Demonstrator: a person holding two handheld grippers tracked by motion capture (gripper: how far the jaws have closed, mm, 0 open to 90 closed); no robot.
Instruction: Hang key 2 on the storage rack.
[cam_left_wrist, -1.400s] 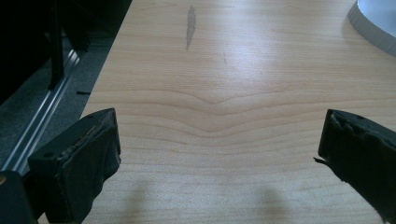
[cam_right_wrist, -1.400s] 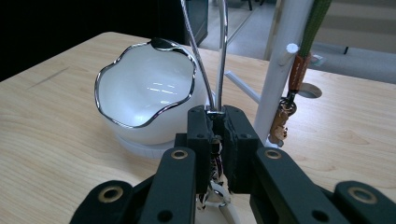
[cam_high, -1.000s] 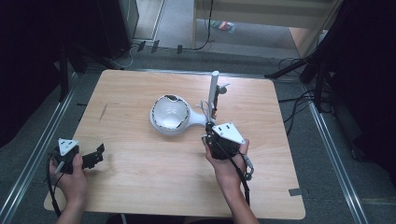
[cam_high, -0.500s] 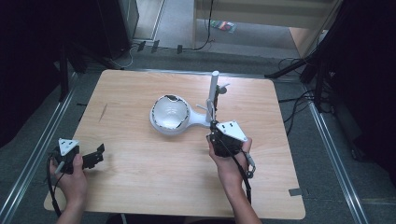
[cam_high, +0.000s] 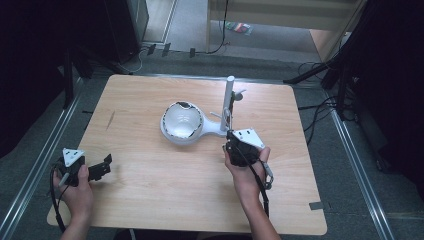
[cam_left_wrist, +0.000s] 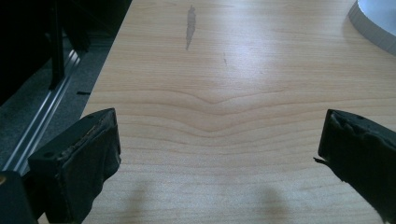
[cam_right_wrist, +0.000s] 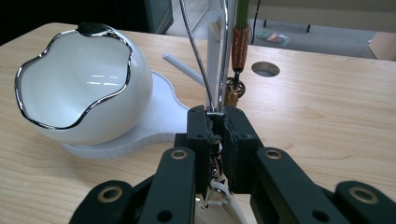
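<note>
A white jewellery stand has a bowl with a wavy chrome rim and an upright white post on a flat white base. My right gripper is just in front of the post. In the right gripper view its jaws are shut on a thin silver wire loop that rises beside the post. A brown and green pendant hangs close behind. My left gripper rests near the table's front left corner, open over bare wood.
The wooden table has a dark smear at its far left and a round cable hole behind the stand. A metal floor rail runs along the left edge. Cables lie on the floor to the right.
My right gripper has edged slightly forward toward the post, still shut on the wire loop. The left gripper has stayed where it was.
</note>
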